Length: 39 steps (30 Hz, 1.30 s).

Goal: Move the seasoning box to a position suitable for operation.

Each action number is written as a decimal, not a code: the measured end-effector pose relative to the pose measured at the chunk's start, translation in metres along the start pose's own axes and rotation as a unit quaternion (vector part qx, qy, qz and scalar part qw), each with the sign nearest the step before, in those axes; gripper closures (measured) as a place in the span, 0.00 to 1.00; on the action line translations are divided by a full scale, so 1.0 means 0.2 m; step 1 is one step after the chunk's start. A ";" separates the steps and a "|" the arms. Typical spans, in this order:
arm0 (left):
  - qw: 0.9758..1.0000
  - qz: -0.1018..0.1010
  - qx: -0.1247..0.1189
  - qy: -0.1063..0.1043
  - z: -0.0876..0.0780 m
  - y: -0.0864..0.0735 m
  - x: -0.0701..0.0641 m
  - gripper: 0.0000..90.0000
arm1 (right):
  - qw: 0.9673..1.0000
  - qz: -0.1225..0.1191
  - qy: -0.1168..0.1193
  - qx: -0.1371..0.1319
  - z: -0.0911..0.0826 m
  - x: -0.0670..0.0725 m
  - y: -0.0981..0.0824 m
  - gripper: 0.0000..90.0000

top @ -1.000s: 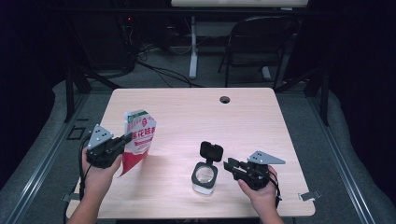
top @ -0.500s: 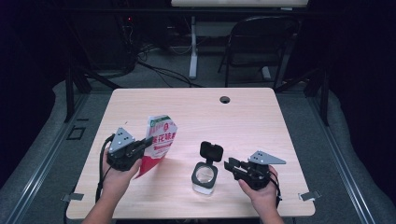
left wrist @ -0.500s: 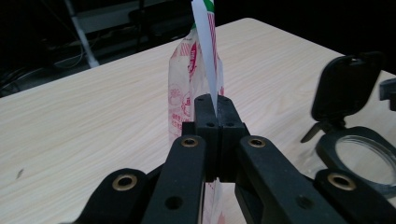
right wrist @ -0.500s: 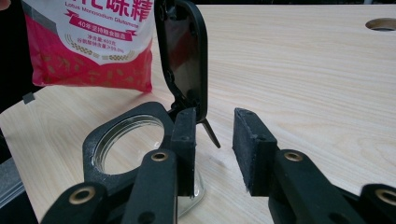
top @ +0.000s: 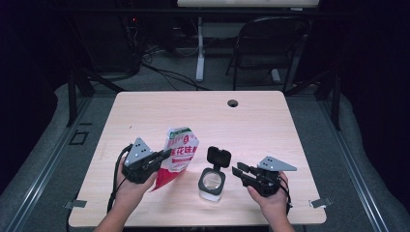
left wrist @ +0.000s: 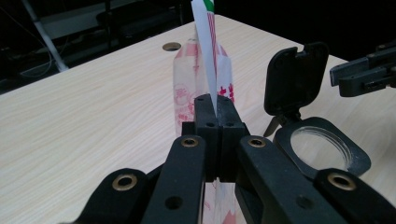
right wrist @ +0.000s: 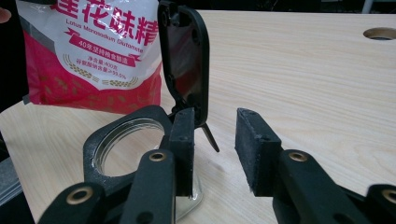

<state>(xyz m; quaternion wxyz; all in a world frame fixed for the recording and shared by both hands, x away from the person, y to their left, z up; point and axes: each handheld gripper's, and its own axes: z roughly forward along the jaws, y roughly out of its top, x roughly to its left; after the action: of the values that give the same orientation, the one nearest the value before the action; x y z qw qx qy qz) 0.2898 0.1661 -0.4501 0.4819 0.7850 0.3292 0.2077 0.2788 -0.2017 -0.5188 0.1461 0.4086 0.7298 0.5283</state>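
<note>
**A:** Where does your left gripper (top: 162,157) stand?

**B:** You hold it near the table's (top: 251,121) front-left part, and its jaws are pressed together on the edge of the red-and-white seasoning pouch (top: 178,157). In the left gripper view you can see the thin edge of the pouch (left wrist: 210,60) rising straight out from between the two black pads (left wrist: 205,116), so the grip is a pinch on the bag's side seam. The pouch stands tilted, its lower corner close to the tabletop; whether it touches the wood, you cannot tell from here.

**A:** And the jar?

**B:** The clear jar (top: 211,183) sits toward the front edge, about midway between your two hands, just beside the pouch. Its black flip lid (top: 218,157) stands open and upright, hinged at the far side of the collar. The right gripper view shows the pouch (right wrist: 93,51) right behind the open lid (right wrist: 187,60).

**A:** What about your right gripper (top: 238,170)?

**B:** It lies near the front-right part of the table, pointing at the jar, with its tips just short of it. Its jaws stand moderately apart and have just been opening; nothing is pinched between them. In the right gripper view one pad (right wrist: 184,140) sits against the jar's black collar (right wrist: 116,126) side, and the other pad is over bare wood.

**A:** Anything else on the table?

**B:** A round cable hole (top: 233,103) near the far edge.
</note>
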 end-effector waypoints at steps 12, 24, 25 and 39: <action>0.999 -0.025 0.012 -0.016 -0.07 -0.14 0.04 1.00 | 1.000 -0.022 0.010 0.005 0.00 0.04 0.04 0.63; 0.997 -0.061 0.013 -0.036 -0.09 -0.27 0.06 1.00 | 0.998 -0.051 0.038 -0.005 -0.02 0.14 0.15 0.57; 0.997 -0.062 0.015 -0.037 -0.09 -0.27 0.06 1.00 | 0.998 -0.047 0.043 -0.001 -0.01 0.14 0.16 0.57; 0.997 -0.058 0.017 -0.039 -0.09 -0.28 0.03 1.00 | 0.994 -0.045 0.094 0.027 0.09 0.26 0.22 0.60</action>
<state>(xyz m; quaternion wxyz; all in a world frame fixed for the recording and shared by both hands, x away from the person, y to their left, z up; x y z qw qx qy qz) 0.2656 0.1993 -0.4913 0.4921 0.7803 0.3587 0.1428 0.2784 -0.1464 -0.4756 0.0898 0.3282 0.7715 0.5376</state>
